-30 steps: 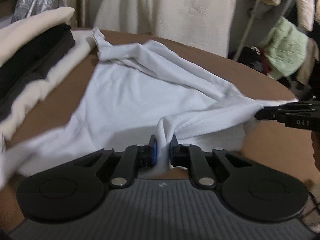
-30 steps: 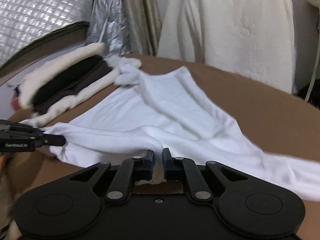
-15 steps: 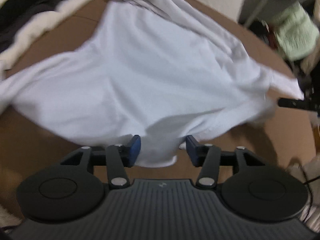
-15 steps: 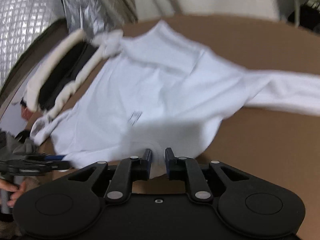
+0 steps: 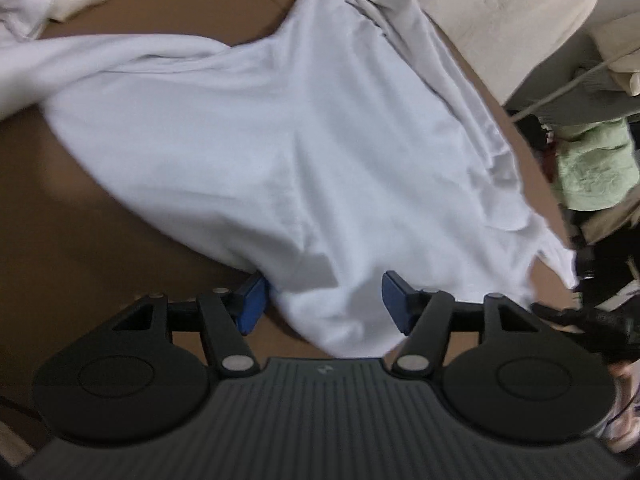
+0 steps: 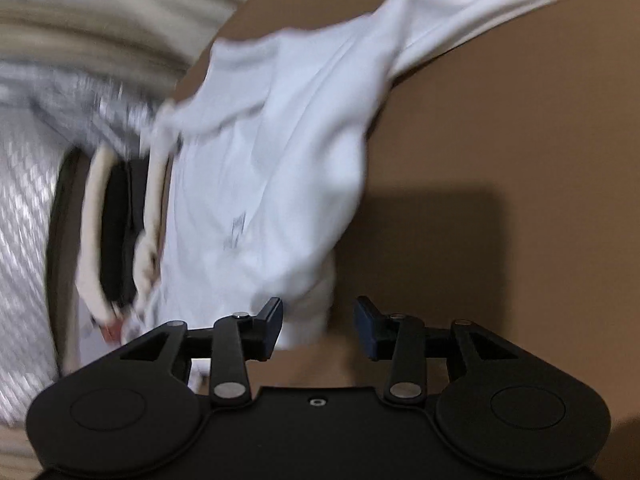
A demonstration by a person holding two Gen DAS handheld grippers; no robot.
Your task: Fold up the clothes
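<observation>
Item: white garment point(image 5: 304, 152), long-sleeved, spread on the brown surface point(image 5: 80, 216). Left tool point(image 5: 322, 306): jaws opening, hem edge lying loose between the blue pads, unpressed. Right tool point(image 6: 318, 322): jaws opening, a corner of cloth just ahead and toward its left finger, also unclamped. Body runs forward, away from both tools; one sleeve point(image 6: 480, 12) stretches far ahead-right of the right tool. Both tools sit at the near hem, about equally close.

White shirt point(image 5: 288, 152) on brown table point(image 5: 80, 200)
</observation>
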